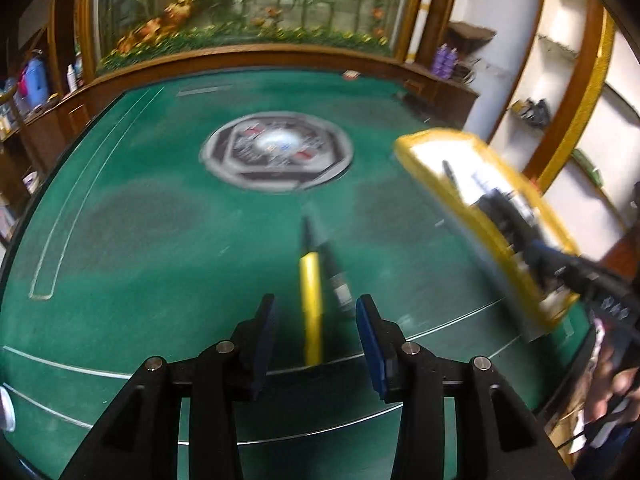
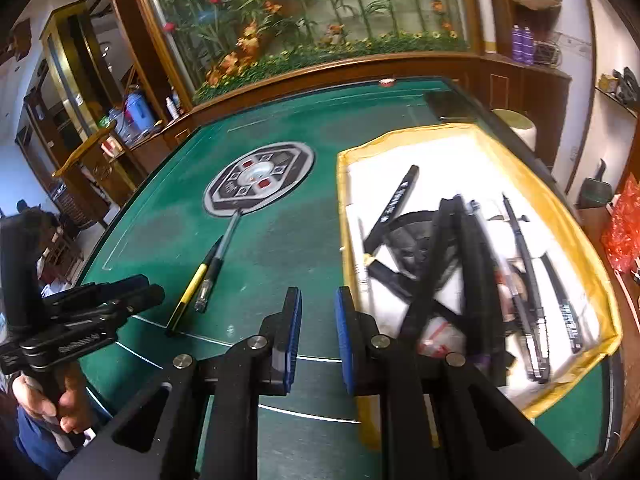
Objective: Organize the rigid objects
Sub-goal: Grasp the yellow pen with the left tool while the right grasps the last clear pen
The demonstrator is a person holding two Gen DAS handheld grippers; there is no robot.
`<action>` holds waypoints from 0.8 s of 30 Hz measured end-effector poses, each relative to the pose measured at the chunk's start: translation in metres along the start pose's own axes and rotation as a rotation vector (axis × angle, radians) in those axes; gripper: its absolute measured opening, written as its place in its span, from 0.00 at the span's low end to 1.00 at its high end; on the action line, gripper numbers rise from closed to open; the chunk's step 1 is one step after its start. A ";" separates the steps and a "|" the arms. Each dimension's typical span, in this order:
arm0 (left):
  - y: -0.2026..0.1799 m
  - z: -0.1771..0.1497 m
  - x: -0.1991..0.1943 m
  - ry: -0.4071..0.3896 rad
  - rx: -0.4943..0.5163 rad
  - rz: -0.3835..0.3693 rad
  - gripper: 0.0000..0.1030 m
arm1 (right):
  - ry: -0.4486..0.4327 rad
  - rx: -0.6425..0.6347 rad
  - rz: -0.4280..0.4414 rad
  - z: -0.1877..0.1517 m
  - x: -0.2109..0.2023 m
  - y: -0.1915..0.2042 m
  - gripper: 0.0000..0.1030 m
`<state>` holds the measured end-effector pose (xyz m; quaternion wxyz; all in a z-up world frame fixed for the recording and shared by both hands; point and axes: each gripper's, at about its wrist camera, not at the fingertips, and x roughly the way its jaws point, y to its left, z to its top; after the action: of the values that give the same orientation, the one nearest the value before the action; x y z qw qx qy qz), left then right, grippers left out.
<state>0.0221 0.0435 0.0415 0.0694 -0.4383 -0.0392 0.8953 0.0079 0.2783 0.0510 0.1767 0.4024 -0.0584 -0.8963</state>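
A yellow-and-black pen (image 1: 311, 300) and a clear pen with a dark cap (image 1: 336, 276) lie side by side on the green table (image 1: 160, 240). My left gripper (image 1: 316, 304) hovers open just short of them, and the yellow pen shows in the gap between its blue pads. In the right wrist view the same pens (image 2: 192, 284) lie to the left. My right gripper (image 2: 318, 296) stands slightly open with nothing between its pads, beside the yellow-rimmed tray (image 2: 344, 200). The tray holds several black pens and strips. The left gripper (image 2: 152, 292) shows at the far left.
A round printed fan with a thin handle (image 2: 260, 178) lies mid-table behind the pens. A wooden cabinet and a plant mural stand beyond the table's far edge. A person's hand (image 2: 52, 400) grips the left tool. A red bag (image 2: 624, 224) sits at the right.
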 end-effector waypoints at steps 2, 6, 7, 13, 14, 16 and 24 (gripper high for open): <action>0.003 -0.004 0.008 0.027 0.002 0.003 0.41 | 0.011 -0.013 0.008 -0.002 0.004 0.006 0.16; -0.003 -0.007 0.022 0.051 0.028 0.019 0.41 | 0.023 -0.030 0.017 -0.004 0.007 0.013 0.16; -0.005 -0.006 0.027 0.058 0.032 0.030 0.41 | 0.023 -0.032 0.018 -0.004 0.007 0.013 0.16; -0.002 0.000 0.041 0.054 0.042 0.111 0.28 | 0.024 -0.029 0.021 -0.003 0.006 0.011 0.16; 0.003 0.002 0.042 0.058 0.031 0.110 0.24 | 0.028 -0.029 0.025 -0.002 0.007 0.012 0.16; 0.013 0.007 0.043 0.060 0.007 0.116 0.12 | 0.043 -0.033 0.040 0.000 0.011 0.016 0.16; 0.048 0.011 0.042 0.043 -0.093 0.093 0.10 | 0.124 -0.078 0.098 0.017 0.053 0.060 0.20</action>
<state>-0.0165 0.0027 0.0094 0.0083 -0.4613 -0.0590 0.8852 -0.0211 0.2028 0.0400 0.2394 0.4466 -0.0319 -0.8615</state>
